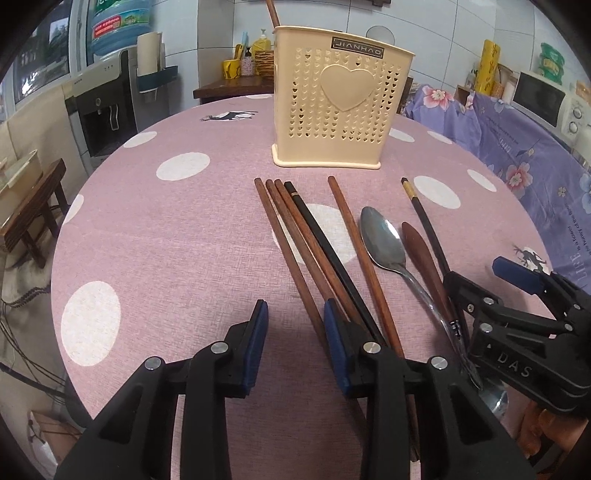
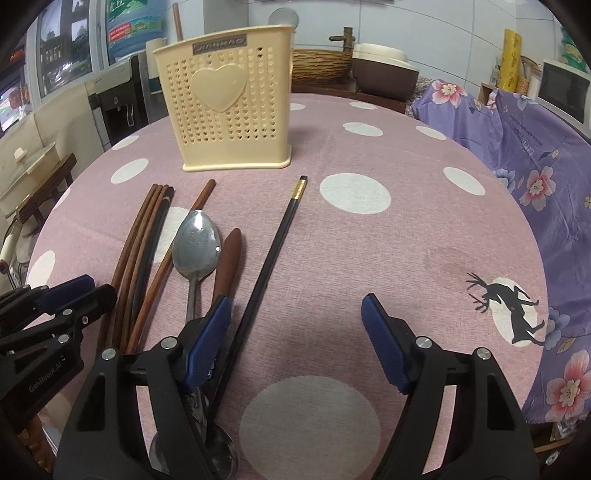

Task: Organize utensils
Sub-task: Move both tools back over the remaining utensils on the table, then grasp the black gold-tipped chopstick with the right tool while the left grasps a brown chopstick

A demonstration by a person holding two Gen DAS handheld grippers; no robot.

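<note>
A cream perforated utensil holder (image 1: 334, 107) with a heart stands at the back of the table, one brown chopstick (image 1: 272, 14) in it; it also shows in the right wrist view (image 2: 229, 99). Several brown chopsticks (image 1: 291, 236) and a black one (image 1: 325, 236) lie before it, with a steel spoon (image 1: 384, 242), a brown wooden spoon (image 1: 421, 251) and a second black chopstick (image 2: 271, 251). My left gripper (image 1: 295, 325) is open, low over the chopsticks' near ends. My right gripper (image 2: 295, 325) is open above the cloth, right of the black chopstick.
The round table has a pink polka-dot cloth (image 2: 369, 229). A purple floral cloth (image 2: 524, 155) covers furniture on the right. A water dispenser (image 1: 103, 110) and a wooden stool (image 1: 33, 206) stand to the left.
</note>
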